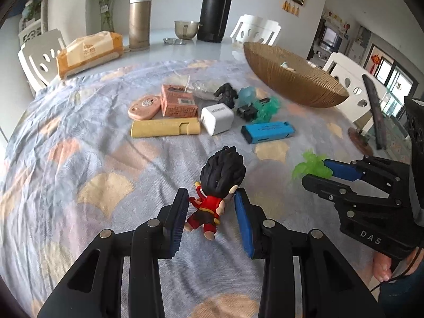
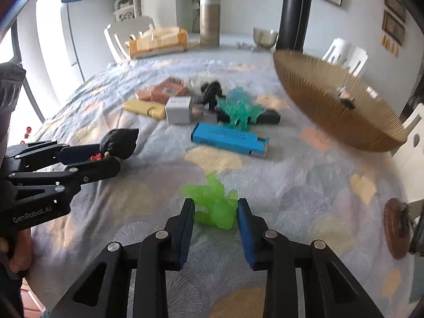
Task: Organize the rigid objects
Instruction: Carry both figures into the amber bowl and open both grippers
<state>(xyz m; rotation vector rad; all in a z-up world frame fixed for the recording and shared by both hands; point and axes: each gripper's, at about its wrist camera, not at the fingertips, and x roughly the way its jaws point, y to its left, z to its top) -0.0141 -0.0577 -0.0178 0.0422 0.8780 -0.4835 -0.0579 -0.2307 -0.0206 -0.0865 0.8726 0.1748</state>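
A small doll with black hair and red clothes (image 1: 212,198) lies on the patterned cloth between my left gripper's (image 1: 210,198) pads, which close on its body. It also shows in the right wrist view (image 2: 119,143). A translucent green figure (image 2: 217,204) sits between my right gripper's (image 2: 214,206) pads, which touch it on both sides; it shows in the left wrist view (image 1: 312,165) too. Further back lie a blue box (image 1: 267,131), a white charger (image 1: 217,119), a yellow case (image 1: 164,128), a pink carton (image 1: 177,100), a black figure (image 1: 226,92) and a teal figure (image 1: 265,106).
A wide brown woven basket (image 1: 291,79) stands at the back right, with a small item inside. A tissue pack (image 1: 87,50), a gold flask (image 1: 139,21), a metal cup (image 1: 185,29) and a black flask (image 1: 216,8) stand at the far edge. White chairs surround the table. A round coaster (image 2: 396,228) lies right.
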